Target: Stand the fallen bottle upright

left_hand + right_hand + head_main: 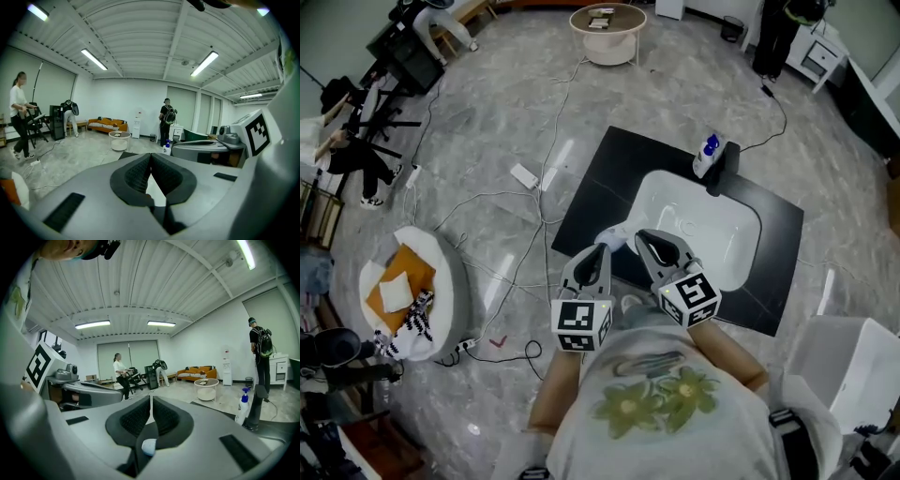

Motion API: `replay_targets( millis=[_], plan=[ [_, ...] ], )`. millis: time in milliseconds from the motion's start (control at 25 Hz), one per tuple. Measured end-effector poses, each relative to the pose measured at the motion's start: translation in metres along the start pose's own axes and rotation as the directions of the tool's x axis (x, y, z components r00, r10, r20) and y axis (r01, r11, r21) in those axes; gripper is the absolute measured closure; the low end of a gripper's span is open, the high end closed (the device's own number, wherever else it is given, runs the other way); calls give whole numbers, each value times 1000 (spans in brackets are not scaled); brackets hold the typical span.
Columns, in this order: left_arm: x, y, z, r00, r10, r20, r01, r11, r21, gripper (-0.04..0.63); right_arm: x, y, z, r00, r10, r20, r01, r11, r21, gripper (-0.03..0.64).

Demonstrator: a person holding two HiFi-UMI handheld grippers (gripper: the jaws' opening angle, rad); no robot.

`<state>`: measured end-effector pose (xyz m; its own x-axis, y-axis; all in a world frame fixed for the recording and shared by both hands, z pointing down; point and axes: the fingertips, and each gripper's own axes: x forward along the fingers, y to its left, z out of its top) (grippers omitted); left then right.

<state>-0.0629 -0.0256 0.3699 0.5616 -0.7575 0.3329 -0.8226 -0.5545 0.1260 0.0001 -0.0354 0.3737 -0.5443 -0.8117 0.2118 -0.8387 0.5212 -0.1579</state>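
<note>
A white spray bottle with a blue head (709, 155) stands upright on the far edge of the black mat (591, 192), beside a black post (724, 167). The same spray bottle (166, 148) shows small in the left gripper view, and it stands beside the post in the right gripper view (243, 407). My left gripper (600, 249) and right gripper (641, 236) hang side by side over the near rim of the white basin (741, 239), both shut and holding nothing. A small white rounded thing (615, 236) lies between their tips, partly hidden; I cannot tell what it is.
Cables (520, 262) and a power strip (524, 176) cross the grey floor left of the mat. A white cushion seat with an orange pad (411, 286) lies at the left, a round white table (607, 34) at the back, a white bin (842, 364) at the right. A person (776, 37) stands beyond the mat.
</note>
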Motion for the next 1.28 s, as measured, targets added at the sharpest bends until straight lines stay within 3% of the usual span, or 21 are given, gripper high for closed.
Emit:
replay_targets(
  millis=[400,800,1000,1280],
  plan=[
    [38,8,-17,999,17,-44,-19,999,-29,577,25,-39,-21,999,5,-51,-4,1000,23,572],
    [58,18,-31,996,16,-92,-21,999,-48,577,46,-64,-56,989,20,-144,-2,993,122,569],
    [71,24,-38,994,8,-111,-15,998,-65,577,57,-76,-78,978,29,-205,9,983,182,503],
    [88,25,-52,989,-21,-146,9,997,-78,577,68,-96,-107,967,17,-254,62,952,299,475]
  ],
)
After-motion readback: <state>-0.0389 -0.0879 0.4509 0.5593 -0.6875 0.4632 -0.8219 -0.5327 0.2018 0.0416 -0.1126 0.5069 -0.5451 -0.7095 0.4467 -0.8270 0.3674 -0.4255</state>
